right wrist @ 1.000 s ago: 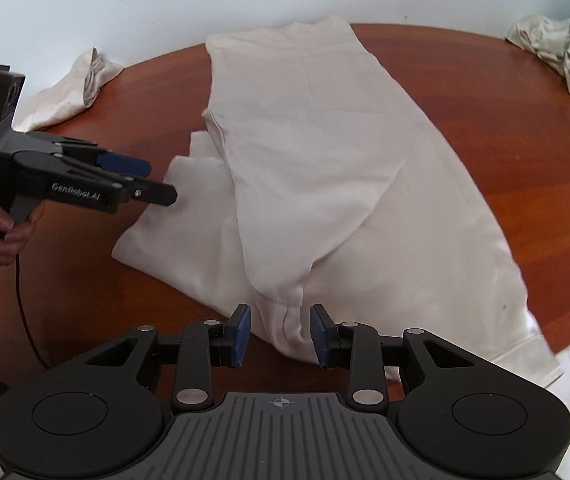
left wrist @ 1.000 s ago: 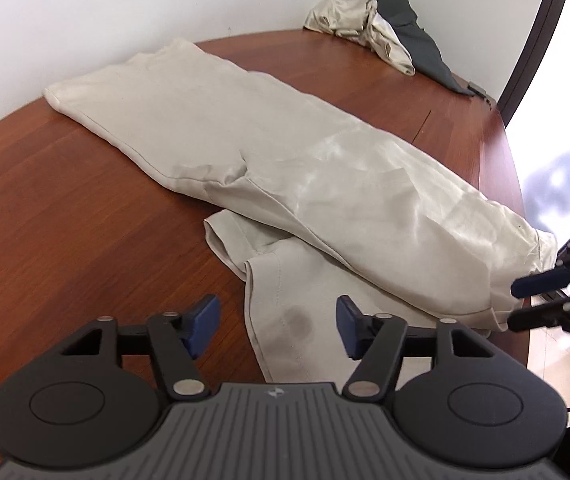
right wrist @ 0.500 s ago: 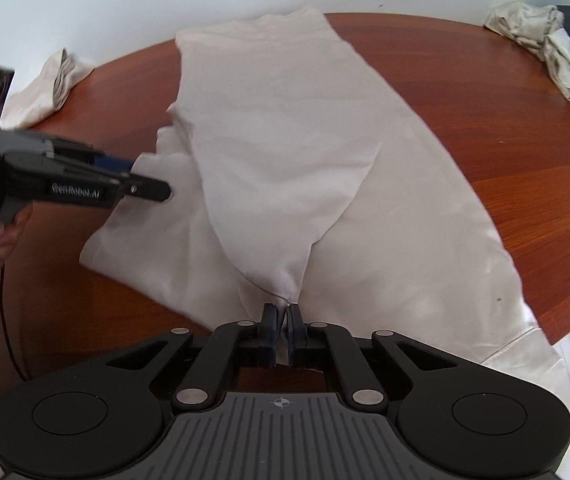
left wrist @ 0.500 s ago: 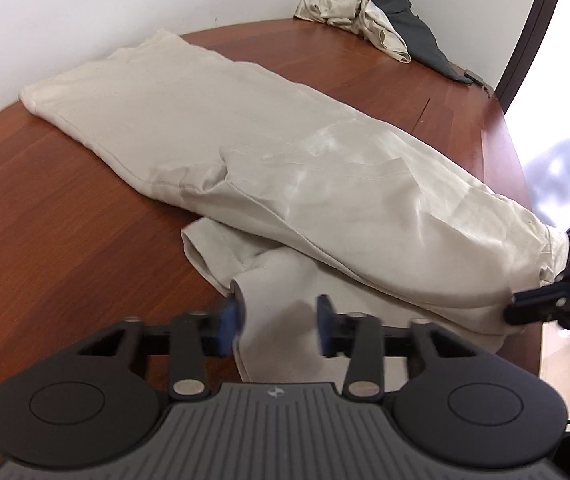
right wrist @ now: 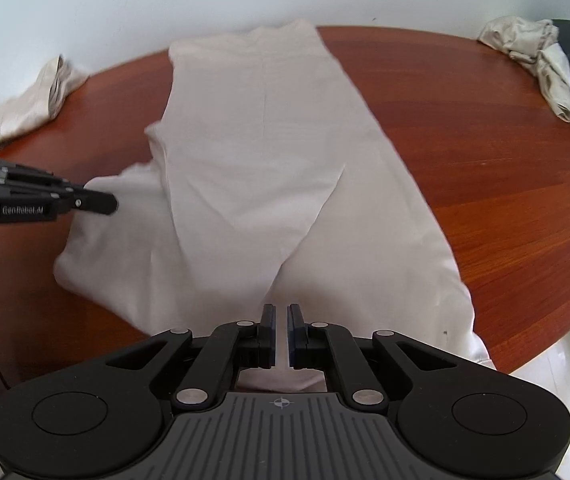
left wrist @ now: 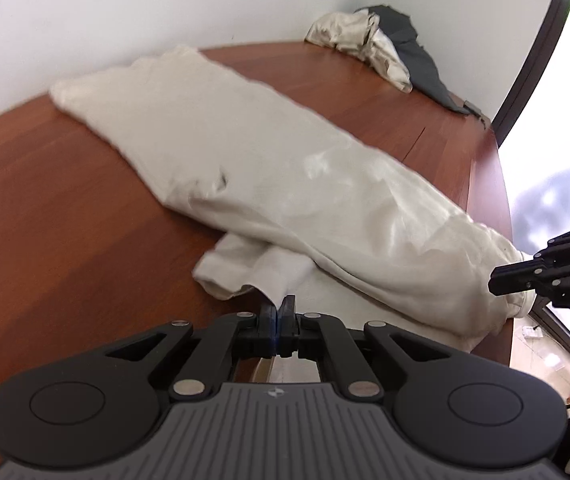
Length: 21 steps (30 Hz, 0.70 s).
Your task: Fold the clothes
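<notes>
Cream trousers [left wrist: 269,168] lie lengthwise on the round brown table [left wrist: 45,208], one leg folded over the other. My left gripper [left wrist: 279,310] is shut on the near edge of the lower trouser leg. In the right wrist view the trousers [right wrist: 253,152] run away from me, and my right gripper [right wrist: 281,312] is shut on their near end, with cloth between the jaws. The right gripper also shows at the right edge of the left wrist view [left wrist: 501,282]. The left gripper shows at the left of the right wrist view [right wrist: 105,202].
A crumpled cream garment [left wrist: 361,40] and a dark grey one [left wrist: 421,60] lie at the table's far side by the wall. Another cream garment [right wrist: 33,104] lies at the table's left rim. A window frame [left wrist: 533,52] stands beyond the table.
Both grippers went from open to shut on the trousers' near edges. The cloth near the left gripper has bunched up and lifted a little.
</notes>
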{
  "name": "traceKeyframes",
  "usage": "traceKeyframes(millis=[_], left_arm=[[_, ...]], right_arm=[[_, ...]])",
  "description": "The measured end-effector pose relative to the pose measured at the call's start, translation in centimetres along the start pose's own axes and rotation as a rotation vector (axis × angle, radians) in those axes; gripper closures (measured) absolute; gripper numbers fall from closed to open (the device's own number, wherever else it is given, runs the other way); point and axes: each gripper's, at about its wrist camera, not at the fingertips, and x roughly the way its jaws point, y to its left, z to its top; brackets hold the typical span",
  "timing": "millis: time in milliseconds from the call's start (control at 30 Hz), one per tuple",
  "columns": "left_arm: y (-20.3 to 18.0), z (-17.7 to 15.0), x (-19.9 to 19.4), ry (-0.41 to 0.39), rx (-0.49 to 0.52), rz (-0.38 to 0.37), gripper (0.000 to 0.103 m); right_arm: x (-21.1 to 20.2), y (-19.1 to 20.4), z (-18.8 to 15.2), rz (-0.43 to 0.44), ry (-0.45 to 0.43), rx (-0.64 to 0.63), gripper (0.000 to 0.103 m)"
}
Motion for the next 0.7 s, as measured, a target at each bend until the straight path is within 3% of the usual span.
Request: traceKeyframes(millis=[100, 167, 267, 367, 700], left_arm=[[0.5, -0.4, 0.2, 0.03, -0.06, -0.029, 0.097], [0.5, -0.6, -0.1, 0.032, -0.077, -0.018, 0.078], [0.3, -1.1, -1.1, 0.011, -0.081, 0.016, 0.074], [0.8, -1.9, -2.6, -0.013, -0.103, 0.042, 0.064], [1.2, -4.6, -8.6, -0.059, -0.143, 0.12, 0.062]], right_arm=[[-0.5, 0.5, -0.1, 0.021, -0.009, -0.017, 0.087], [-1.2, 0.9, 0.0, 0.053, -0.029, -0.022, 0.082], [-1.7, 2.4, 0.3, 0.112, -0.056, -0.054, 0.071], [-1.4, 4.5, 0.5, 0.169, -0.065, -0.113, 0.07], [1.7, 10.2, 0.7, 0.298, -0.053, -0.297, 0.07]])
